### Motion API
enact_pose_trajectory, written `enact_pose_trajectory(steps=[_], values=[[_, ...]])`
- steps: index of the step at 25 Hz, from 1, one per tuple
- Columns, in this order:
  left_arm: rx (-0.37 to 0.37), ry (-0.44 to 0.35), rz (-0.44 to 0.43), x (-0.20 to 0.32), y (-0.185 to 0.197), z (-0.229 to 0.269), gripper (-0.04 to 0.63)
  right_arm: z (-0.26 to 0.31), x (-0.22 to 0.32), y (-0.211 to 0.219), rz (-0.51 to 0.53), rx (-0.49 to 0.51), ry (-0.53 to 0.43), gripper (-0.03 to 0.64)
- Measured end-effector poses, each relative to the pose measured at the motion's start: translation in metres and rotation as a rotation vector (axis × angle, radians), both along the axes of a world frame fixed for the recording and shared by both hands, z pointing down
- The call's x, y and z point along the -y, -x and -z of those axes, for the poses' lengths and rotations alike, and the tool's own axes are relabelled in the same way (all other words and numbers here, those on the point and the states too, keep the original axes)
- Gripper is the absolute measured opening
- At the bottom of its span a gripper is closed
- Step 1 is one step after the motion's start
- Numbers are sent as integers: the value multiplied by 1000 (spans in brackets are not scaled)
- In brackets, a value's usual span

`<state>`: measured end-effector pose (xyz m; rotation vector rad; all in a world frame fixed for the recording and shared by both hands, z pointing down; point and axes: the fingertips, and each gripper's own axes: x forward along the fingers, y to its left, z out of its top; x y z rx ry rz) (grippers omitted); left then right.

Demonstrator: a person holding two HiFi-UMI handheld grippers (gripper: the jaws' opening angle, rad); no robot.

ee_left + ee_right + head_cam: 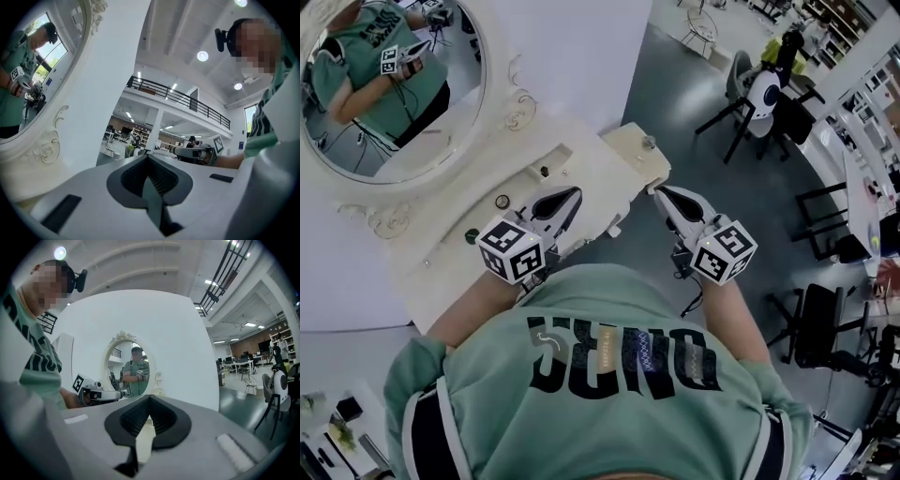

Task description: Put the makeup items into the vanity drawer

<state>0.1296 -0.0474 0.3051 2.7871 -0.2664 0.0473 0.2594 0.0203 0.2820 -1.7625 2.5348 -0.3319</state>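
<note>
A white vanity (581,159) with an oval mirror (394,84) stands below me. A few small round items lie on its top: one ringed (502,202), one dark (472,236), one near the back (545,172). My left gripper (574,194) hovers over the vanity's front edge, shut and empty; in the left gripper view its jaws (149,159) meet at the tips with nothing between them. My right gripper (661,190) hangs just off the vanity's right end, also shut and empty (150,401). No drawer front can be made out.
A raised side box with a knob (649,142) sits at the vanity's right end. Chairs and a round white machine (762,94) stand on the grey floor to the right, with black chairs (816,328) nearer. A desk with small things (337,422) is at lower left.
</note>
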Motion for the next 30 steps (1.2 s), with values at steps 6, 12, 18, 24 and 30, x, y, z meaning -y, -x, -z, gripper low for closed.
enact_pose_trajectory(steps=[6,12,18,24,30], values=[[8,-13,23,0,5,0,3,-3,2,3,18,24,7,9],[13,-14,27,1,7,-2,3,-6,7,9,36,26,9,9],[16,-16,29,1,9,0,3,-3,9,5,29,37,13,8],[17,-20,28,1,9,1,3,-2,9,5,30,22,14,8],[14,-16,28,0,10,4,3,-1,7,7,33,16,18,8]])
